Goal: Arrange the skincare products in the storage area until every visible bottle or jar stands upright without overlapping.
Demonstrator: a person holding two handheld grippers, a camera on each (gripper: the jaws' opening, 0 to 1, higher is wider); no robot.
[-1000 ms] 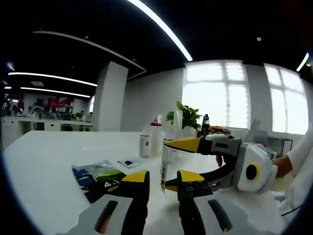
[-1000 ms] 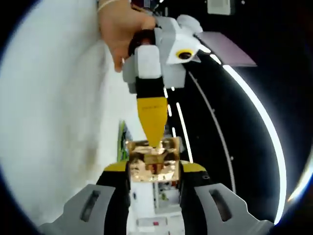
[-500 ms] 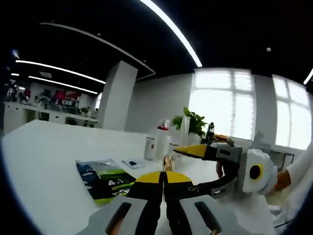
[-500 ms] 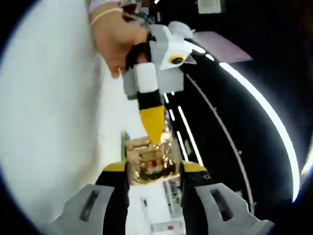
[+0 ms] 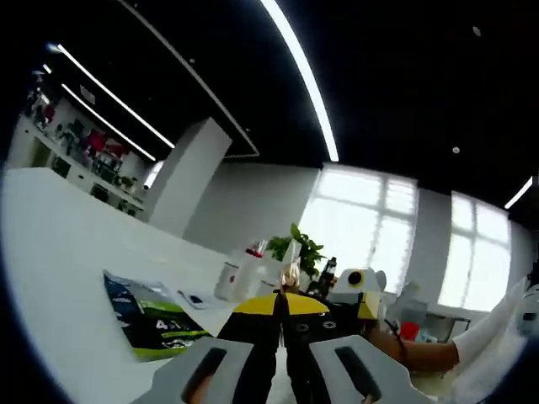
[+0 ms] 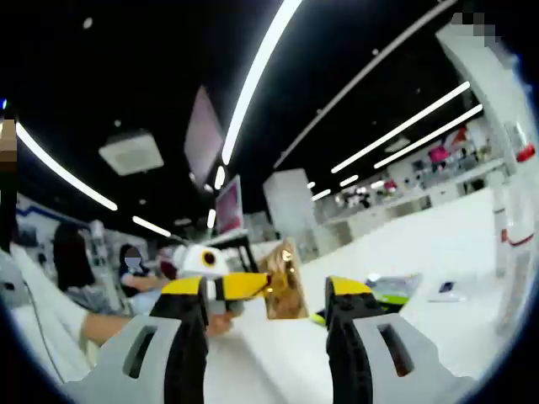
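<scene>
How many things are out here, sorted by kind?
As far as I can make out:
Grippers: 2 (left gripper, right gripper)
Gold item, held by the left gripper: 1
Green printed packet: 1
Can: 1
Red-capped white bottle: 1
Dark bottle: 1
Leafy plant: 1
Total: 8

Dark ceiling with light strips [image 5: 299, 76], bright windows [image 5: 358, 231], white pillar [image 5: 181, 185]

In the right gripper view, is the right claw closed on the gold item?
No: the right claw stands open, and the gold item sits at the left claw's yellow tip.
</scene>
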